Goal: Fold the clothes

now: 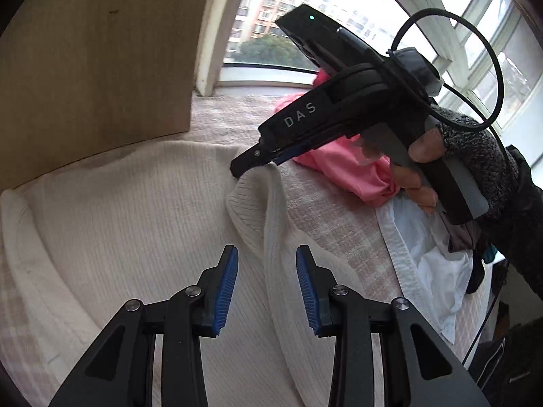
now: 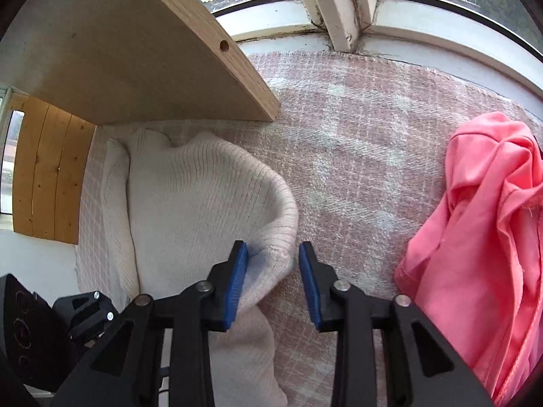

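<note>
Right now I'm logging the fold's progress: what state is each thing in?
Cream sweater: spread on the blanket, right edge lifted and curled over.
Right tongs: open, sweater edge between the pads.
Left tongs: open, over the sweater, holding nothing.
Pink garment: crumpled, unfolded.
White garment: bunched, unfolded.

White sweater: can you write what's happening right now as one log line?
white sweater partly folded on pink blanket | left hand-held gripper open above it | right hand-held gripper open at its edge | pink garment waiting
</note>
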A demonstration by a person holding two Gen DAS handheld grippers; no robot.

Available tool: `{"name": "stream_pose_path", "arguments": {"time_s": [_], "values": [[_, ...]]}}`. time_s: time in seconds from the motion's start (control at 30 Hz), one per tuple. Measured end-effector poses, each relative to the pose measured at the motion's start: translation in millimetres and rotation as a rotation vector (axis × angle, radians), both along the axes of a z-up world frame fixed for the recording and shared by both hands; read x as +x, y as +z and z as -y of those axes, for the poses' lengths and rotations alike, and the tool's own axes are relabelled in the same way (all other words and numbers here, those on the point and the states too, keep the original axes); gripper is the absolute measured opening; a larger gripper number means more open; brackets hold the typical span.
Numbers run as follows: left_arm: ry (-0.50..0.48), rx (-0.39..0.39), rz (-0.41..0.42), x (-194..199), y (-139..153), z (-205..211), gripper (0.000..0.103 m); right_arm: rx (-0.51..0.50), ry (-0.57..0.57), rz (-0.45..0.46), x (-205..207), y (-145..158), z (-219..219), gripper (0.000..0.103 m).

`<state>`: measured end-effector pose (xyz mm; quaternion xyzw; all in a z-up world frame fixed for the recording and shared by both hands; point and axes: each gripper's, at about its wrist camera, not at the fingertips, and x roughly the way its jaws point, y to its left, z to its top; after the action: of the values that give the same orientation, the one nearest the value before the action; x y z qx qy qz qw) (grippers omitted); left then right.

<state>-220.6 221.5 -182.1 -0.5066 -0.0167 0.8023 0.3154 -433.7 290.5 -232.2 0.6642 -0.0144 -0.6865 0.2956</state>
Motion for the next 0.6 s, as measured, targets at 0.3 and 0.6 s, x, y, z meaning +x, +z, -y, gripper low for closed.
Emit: {"name": "stream_pose_path", "arguments": {"time_s": [0.3,0.6], "values": [[-0.178,0.127,0.051,-38,-24,-32,0.033,0.066,-0.017,-0.118,-10,31,-12,0.008],[-0.222,0.022,0.004,-28,-26,-35,0.005,0.040,-0.008,-0.057,5,25,-22,0.036]]}}
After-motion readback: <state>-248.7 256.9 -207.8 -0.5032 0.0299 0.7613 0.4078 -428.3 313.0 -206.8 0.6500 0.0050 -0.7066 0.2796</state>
